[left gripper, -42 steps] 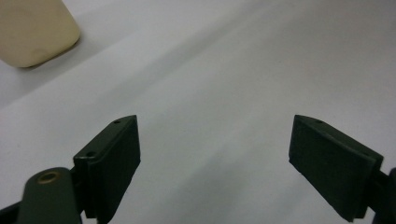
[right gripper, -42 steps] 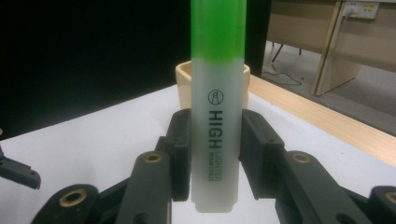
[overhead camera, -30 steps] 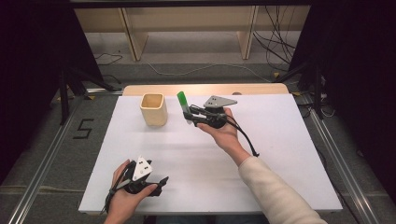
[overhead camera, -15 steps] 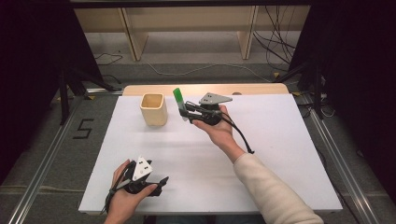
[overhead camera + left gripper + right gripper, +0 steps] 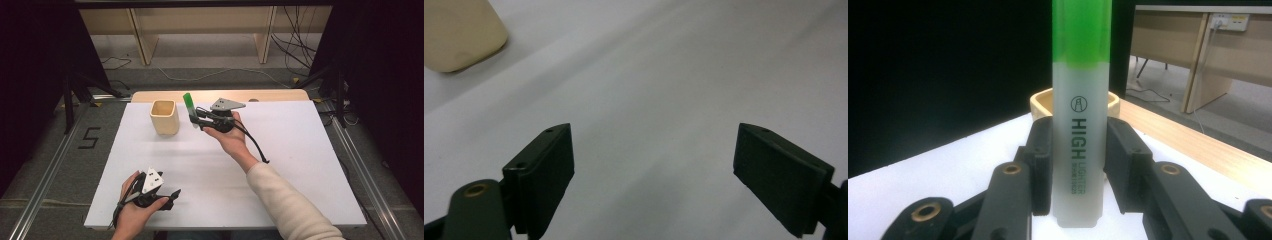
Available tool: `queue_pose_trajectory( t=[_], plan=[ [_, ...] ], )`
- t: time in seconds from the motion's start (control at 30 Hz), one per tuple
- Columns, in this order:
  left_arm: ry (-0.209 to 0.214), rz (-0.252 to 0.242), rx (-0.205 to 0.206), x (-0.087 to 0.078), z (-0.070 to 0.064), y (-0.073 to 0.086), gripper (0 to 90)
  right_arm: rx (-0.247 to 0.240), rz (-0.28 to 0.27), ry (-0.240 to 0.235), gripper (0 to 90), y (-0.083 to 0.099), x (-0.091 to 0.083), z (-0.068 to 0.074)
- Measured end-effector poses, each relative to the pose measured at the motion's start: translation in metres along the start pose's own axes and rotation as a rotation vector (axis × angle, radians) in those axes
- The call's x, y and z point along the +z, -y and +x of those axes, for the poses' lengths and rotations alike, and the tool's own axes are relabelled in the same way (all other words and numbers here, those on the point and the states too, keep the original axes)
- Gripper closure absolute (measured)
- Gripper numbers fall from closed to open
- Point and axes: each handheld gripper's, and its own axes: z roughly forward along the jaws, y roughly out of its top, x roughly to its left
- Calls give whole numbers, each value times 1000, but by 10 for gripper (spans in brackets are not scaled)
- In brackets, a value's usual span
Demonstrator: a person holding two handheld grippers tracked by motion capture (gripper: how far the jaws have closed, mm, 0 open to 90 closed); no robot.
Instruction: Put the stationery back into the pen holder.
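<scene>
The right gripper (image 5: 196, 116) has carried the highlighter (image 5: 190, 107) left, closer to the cup (image 5: 164, 116) on the table (image 5: 300, 150). Its jaws pinch the upright highlighter. The left gripper (image 5: 170, 196) rests spread near the front edge.

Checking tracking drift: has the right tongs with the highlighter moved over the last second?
Yes. The right tongs carrying the highlighter have shifted left, closing on the beige cup.
</scene>
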Motion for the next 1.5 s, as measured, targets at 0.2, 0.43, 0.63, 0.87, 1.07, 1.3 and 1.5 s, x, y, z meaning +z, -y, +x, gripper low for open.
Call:
queue_pose_trajectory(
  t=[0.2,0.43,0.63,0.87,1.07,1.3,1.5],
  plan=[
    [2,0,0,0,0,0,163,-2,6,6,662,-1,5,-1],
    [3,0,0,0,0,0,163,-3,-1,4,662,-6,13,-1],
    [3,0,2,0,0,0,163,-3,4,3,662,-8,21,-2],
    [5,4,8,0,0,0,163,-5,-1,7,662,-12,28,-3],
    [3,-1,4,0,0,0,163,-4,1,10,662,-15,34,-4],
    [5,2,9,0,0,0,163,-1,0,9,662,-16,40,-3],
    [5,2,9,0,0,0,163,2,3,9,662,-14,44,-3]
  ],
)
